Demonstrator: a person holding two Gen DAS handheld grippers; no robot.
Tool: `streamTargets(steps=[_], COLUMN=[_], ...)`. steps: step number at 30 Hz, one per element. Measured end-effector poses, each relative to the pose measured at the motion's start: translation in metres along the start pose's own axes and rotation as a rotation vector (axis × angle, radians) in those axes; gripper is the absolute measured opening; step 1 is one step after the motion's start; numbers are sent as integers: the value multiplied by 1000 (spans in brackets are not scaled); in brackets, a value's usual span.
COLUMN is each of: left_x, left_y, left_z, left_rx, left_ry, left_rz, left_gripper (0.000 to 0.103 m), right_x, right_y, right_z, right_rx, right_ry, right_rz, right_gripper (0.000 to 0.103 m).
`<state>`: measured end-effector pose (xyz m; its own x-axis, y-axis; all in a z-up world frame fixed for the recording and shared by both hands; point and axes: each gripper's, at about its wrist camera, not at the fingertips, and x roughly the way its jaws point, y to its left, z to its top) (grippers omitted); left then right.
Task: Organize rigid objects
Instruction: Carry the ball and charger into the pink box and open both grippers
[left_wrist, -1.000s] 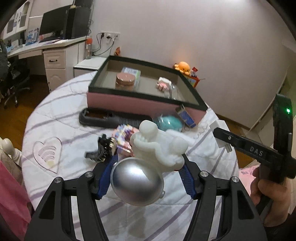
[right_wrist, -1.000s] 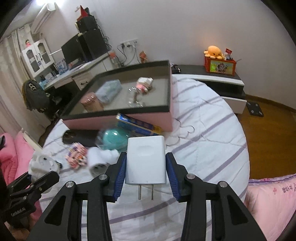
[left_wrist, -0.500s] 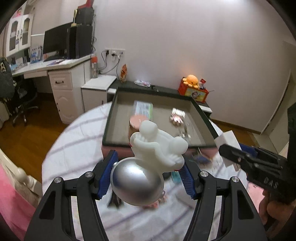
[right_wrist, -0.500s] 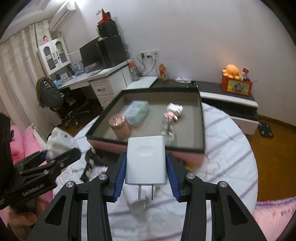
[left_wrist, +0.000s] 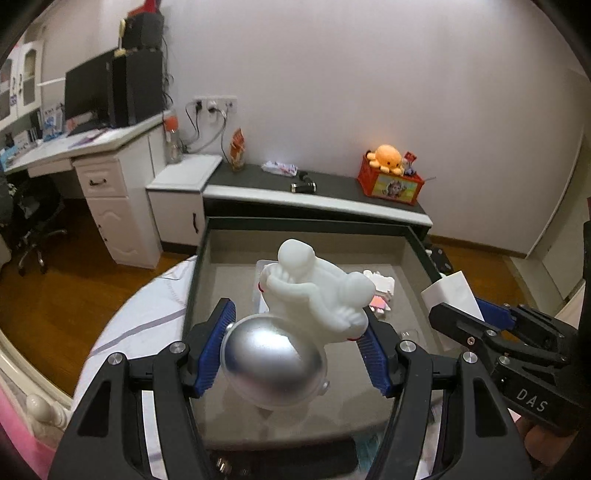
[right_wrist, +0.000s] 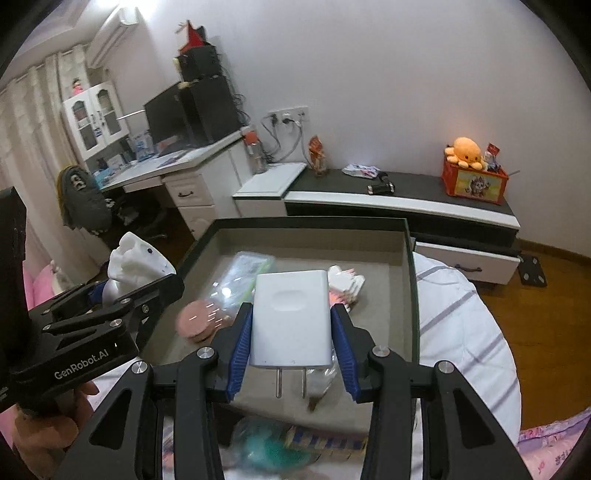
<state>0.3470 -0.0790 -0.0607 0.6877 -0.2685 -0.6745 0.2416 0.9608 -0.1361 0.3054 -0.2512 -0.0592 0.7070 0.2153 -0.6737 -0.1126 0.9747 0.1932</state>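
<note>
My left gripper (left_wrist: 291, 350) is shut on a white astronaut figure with a silver helmet (left_wrist: 295, 332) and holds it above the open dark-rimmed box (left_wrist: 310, 224). My right gripper (right_wrist: 290, 343) is shut on a white plug charger (right_wrist: 290, 317), prongs toward the camera, also above the box (right_wrist: 412, 280). In the box lie a pink round tin (right_wrist: 199, 321), a clear packet (right_wrist: 240, 273) and a small pink-white item (right_wrist: 347, 282). The right gripper shows at the right of the left wrist view (left_wrist: 476, 325), the left gripper at the left of the right wrist view (right_wrist: 110, 310).
The box sits on a round table with a white striped cloth (right_wrist: 461, 325). A teal object (right_wrist: 273, 450) and a blue striped item (right_wrist: 325, 441) lie blurred in front of the box. A low cabinet (left_wrist: 317, 199) and a desk (left_wrist: 92, 147) stand behind.
Both grippers have risen and moved forward from the table's near side to above the box, each keeping its object. The loose items on the cloth have dropped below the view.
</note>
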Motion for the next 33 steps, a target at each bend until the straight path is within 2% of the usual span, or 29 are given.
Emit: streamTargets(steps=[6, 13, 16, 20, 21, 22, 25, 28, 33], left_x=[33, 53, 56, 45, 39, 34, 11, -16, -59], left_y=[-6, -7, -7, -2, 1, 4, 8, 9, 8], left_z=[8, 8, 8, 11, 12, 12, 11, 6, -6], left_rx=[20, 39, 42, 35, 20, 10, -1, 0, 20], left_ry=[38, 88, 102, 69, 58, 46, -3, -40, -89], left_rz=[0, 16, 28, 50, 49, 47, 63, 72, 98], left_gripper=[65, 66, 73, 85, 93, 99, 100, 102, 103], right_x=[34, 60, 63, 55, 51, 47, 37, 21, -13], right_y=[-15, -22, -24, -27, -29, -29, -25, -21, -13], right_z=[9, 5, 5, 4, 4, 4, 3, -1, -12], right_rx=[11, 22, 33, 51, 59, 63, 55, 65, 88], right_ry=[52, 116, 129, 99, 92, 85, 72, 39, -14], right_rz=[-16, -28, -31, -44, -44, -37, -33, -44, -48], right_gripper=[42, 43, 44, 75, 82, 83, 86, 101, 103])
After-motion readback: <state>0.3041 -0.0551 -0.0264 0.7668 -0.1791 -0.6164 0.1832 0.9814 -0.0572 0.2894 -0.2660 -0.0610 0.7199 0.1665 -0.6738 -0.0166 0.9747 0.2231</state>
